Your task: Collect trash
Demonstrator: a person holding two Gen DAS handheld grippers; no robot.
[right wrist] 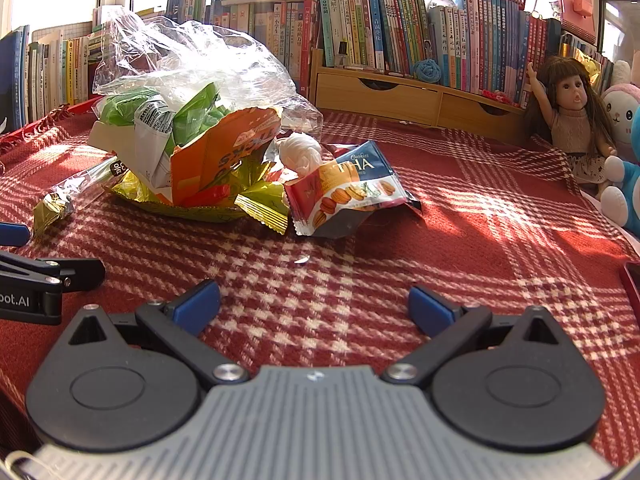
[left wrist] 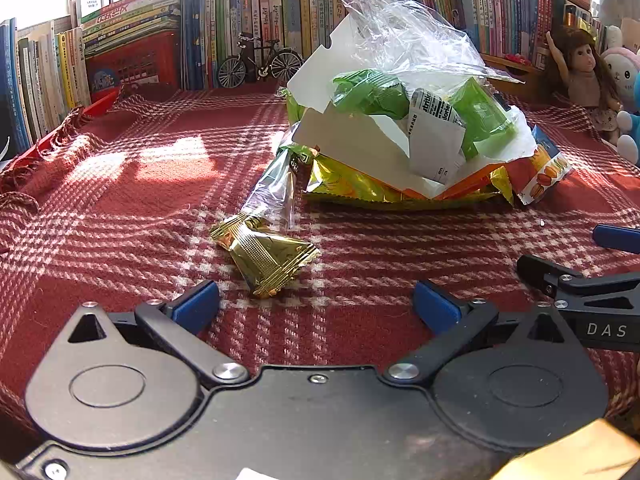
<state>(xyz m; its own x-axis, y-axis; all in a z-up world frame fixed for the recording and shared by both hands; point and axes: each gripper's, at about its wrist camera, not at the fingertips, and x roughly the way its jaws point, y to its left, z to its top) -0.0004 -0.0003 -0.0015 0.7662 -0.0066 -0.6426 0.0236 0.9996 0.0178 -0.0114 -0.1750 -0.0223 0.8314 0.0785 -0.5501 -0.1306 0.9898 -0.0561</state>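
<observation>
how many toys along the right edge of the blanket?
3 visible. Doll stands against the books, arm raised. Pink-and-white plush rabbit sits right of it. Blue plush is at the frame edge, in front. The frame edge crops them; more may be hidden.

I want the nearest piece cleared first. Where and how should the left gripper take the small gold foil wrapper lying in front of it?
Grip the small gold foil wrapper at its puffed middle, coming from above with the open left gripper. Its crimped edges lie flat against the red plaid cloth and would probably slip; the raised middle offers something to pinch.
</observation>
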